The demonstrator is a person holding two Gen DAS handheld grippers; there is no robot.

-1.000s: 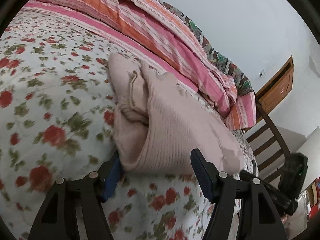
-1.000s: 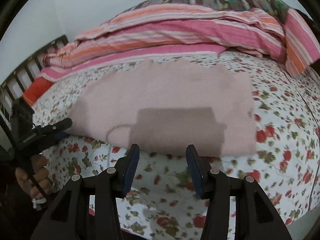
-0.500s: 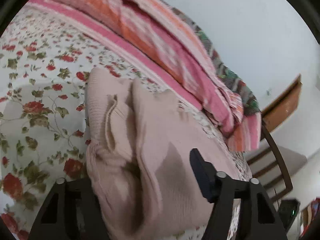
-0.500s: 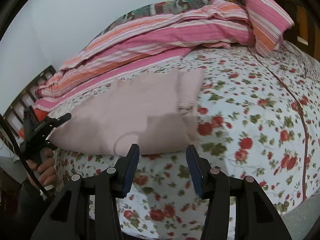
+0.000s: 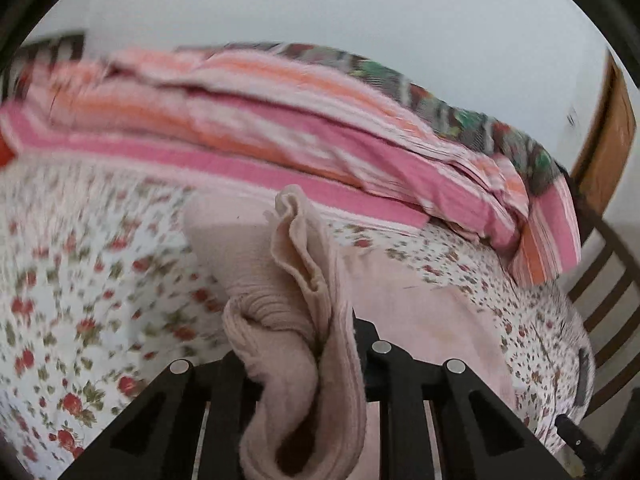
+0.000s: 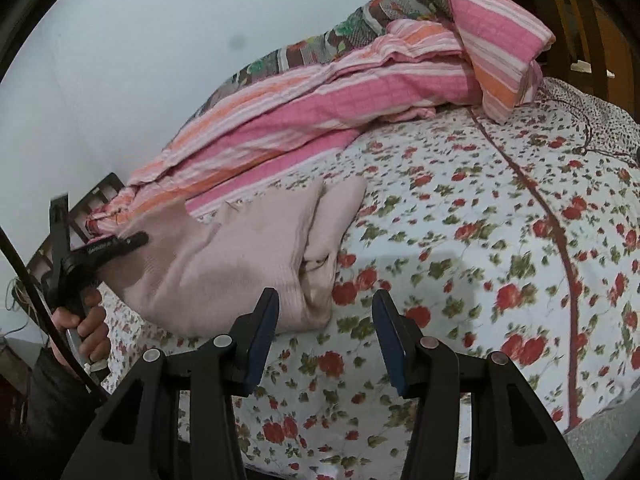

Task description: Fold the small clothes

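A pale pink knitted garment [image 6: 240, 264] lies folded on the floral bedsheet [image 6: 480, 240]. My left gripper [image 5: 296, 344] is shut on the garment's left end [image 5: 304, 320], and the bunched cloth rises between its jaws and hides the fingertips. In the right wrist view the left gripper [image 6: 116, 246] holds that end lifted off the bed. My right gripper [image 6: 324, 328] is open and empty, just in front of the garment's right front corner, above the sheet.
A pink and orange striped quilt [image 6: 340, 104] is heaped along the back of the bed, against the wall. A wooden headboard [image 5: 600, 280] stands at the right in the left wrist view. The bed's front edge [image 6: 360, 452] is below my right gripper.
My left gripper closed on the garment's left end and lifted it. My right gripper swung to the right along the bed edge and stayed open.
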